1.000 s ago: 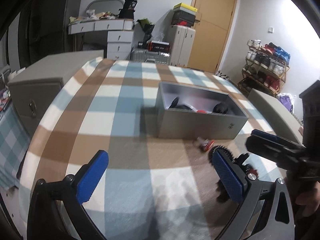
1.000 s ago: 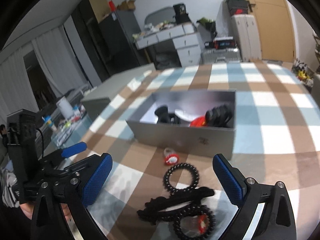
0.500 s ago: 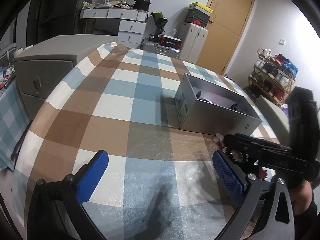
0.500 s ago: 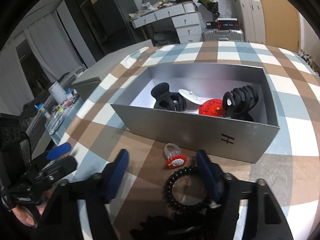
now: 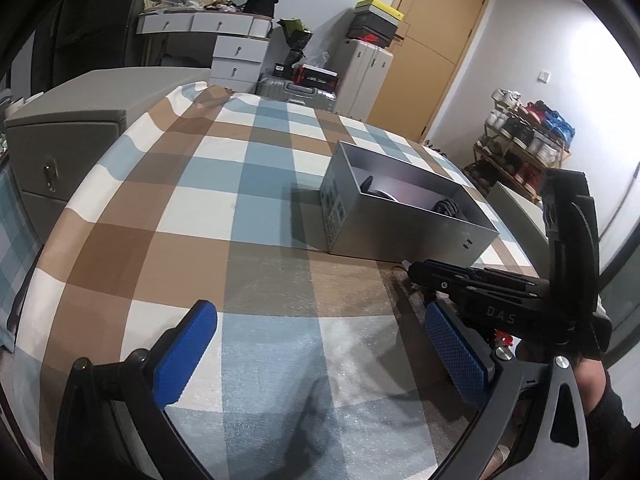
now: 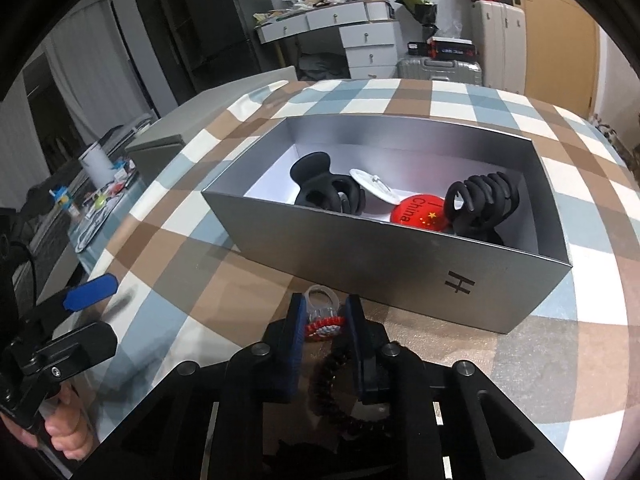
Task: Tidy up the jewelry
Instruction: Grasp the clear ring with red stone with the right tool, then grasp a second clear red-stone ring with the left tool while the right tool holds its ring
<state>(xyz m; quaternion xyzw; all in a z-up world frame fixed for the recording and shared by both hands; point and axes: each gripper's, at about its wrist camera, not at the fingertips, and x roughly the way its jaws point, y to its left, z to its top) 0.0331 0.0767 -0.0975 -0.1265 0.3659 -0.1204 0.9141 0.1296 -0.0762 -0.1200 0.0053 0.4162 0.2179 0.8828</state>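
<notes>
Ring (image 6: 323, 320) — clear band, red-white top — pinched between right gripper (image 6: 322, 330) jaws, low on checked counter (image 6: 192, 280). Black bead bracelet (image 6: 340, 396) behind ring, under jaws. Grey box (image 6: 400, 264) just ahead, holding two black claw clips (image 6: 482, 204), red badge (image 6: 420, 214). Left gripper (image 5: 320, 356) jaws wide apart, empty — above bare cloth, box ahead to right.

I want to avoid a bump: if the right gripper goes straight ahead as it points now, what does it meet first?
Most likely the near wall of the grey box, just beyond the red-and-white ring that the right gripper is closed around; the depth is uncertain.
</notes>
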